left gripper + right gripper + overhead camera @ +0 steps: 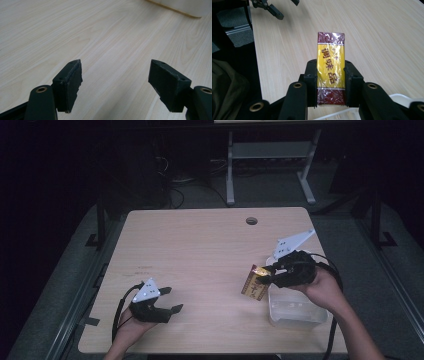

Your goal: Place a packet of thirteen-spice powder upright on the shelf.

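My right gripper (265, 276) is shut on a flat packet (330, 65) wrapped in glossy film, yellow in the middle with dark red ends and red characters. In the high view the packet (254, 283) hangs over the table just left of a clear plastic box (296, 310). The right gripper view shows its jaws pressing the packet's two long sides, with the box's white rim (334, 115) below. My left gripper (170, 300) rests low near the table's front left, open with nothing between its fingers (68, 85), over bare wood.
The light wooden table (200, 250) has a round cable hole (251, 220) near its far edge. A white desk frame (270, 160) stands on the dark floor beyond. The corner of the plastic box (185, 7) shows far off in the left gripper view.
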A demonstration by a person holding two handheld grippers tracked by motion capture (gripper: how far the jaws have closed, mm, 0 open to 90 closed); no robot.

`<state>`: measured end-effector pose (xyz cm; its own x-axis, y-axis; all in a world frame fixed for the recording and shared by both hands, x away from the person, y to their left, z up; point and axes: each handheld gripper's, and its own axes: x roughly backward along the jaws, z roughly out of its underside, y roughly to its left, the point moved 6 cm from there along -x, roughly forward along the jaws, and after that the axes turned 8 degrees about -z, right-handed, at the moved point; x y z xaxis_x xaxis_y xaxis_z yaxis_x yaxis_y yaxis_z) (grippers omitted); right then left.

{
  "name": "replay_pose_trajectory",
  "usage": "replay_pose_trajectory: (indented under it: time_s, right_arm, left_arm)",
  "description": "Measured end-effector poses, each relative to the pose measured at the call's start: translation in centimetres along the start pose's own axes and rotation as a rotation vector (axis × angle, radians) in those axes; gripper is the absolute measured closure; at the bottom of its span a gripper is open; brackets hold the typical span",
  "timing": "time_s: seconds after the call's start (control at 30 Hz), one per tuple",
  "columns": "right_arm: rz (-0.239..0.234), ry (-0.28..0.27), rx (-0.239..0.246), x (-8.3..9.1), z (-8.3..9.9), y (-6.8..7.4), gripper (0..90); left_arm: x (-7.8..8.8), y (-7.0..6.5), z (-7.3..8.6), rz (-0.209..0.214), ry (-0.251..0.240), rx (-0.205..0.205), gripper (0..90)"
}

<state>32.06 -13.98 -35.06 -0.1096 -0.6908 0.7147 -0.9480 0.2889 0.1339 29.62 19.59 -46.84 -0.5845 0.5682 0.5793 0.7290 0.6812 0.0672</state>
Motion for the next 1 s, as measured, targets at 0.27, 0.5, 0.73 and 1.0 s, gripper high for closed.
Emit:
replay_pose_trajectory:
  time_s: [0.27,0.5,0.73,1.0]
  right_arm:
    - [0.003,0.025,0.018,0.8,0.5,-0.8,68.7]
    - [0.010,0.044,0.031,1.8,1.1,-2.0,68.7]
    - [0.029,0.047,0.065,2.9,1.6,-3.3,68.7]
    - [0.054,0.061,0.050,4.1,2.1,-5.0,68.7]
  left_arm:
    - [-0.1,0.2,0.1,0.006,-0.001,0.016,26.4]
    - [-0.3,0.5,0.0,0.005,-0.003,0.032,26.5]
    - [-0.4,0.7,0.0,0.005,-0.003,0.041,26.4]
    - [-0.3,0.9,0.1,0.007,-0.007,0.050,26.4]
